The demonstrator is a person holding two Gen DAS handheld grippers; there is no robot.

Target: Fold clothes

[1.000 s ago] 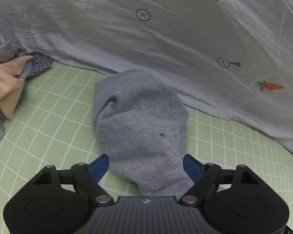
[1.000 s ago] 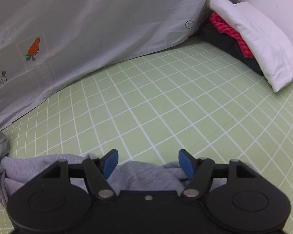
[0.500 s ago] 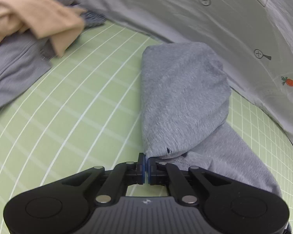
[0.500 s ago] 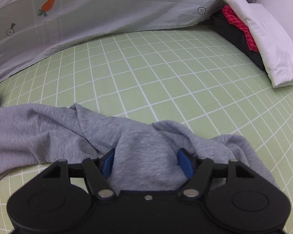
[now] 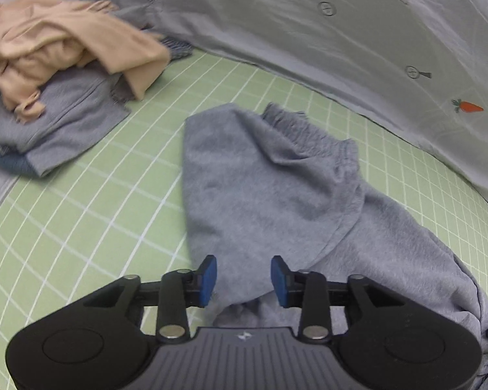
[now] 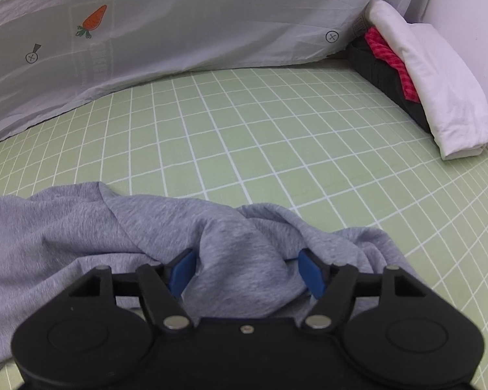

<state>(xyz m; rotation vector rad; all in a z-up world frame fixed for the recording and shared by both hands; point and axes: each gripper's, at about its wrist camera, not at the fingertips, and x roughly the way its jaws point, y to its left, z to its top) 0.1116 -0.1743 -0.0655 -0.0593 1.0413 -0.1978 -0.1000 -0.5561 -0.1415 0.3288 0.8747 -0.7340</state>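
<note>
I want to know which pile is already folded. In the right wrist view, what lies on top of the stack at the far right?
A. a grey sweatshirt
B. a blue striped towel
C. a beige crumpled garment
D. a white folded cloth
D: the white folded cloth tops the red and black folded items by the wall.

Green gridded mat (image 6: 276,136), printed grey sheet (image 6: 211,16) behind.
</note>
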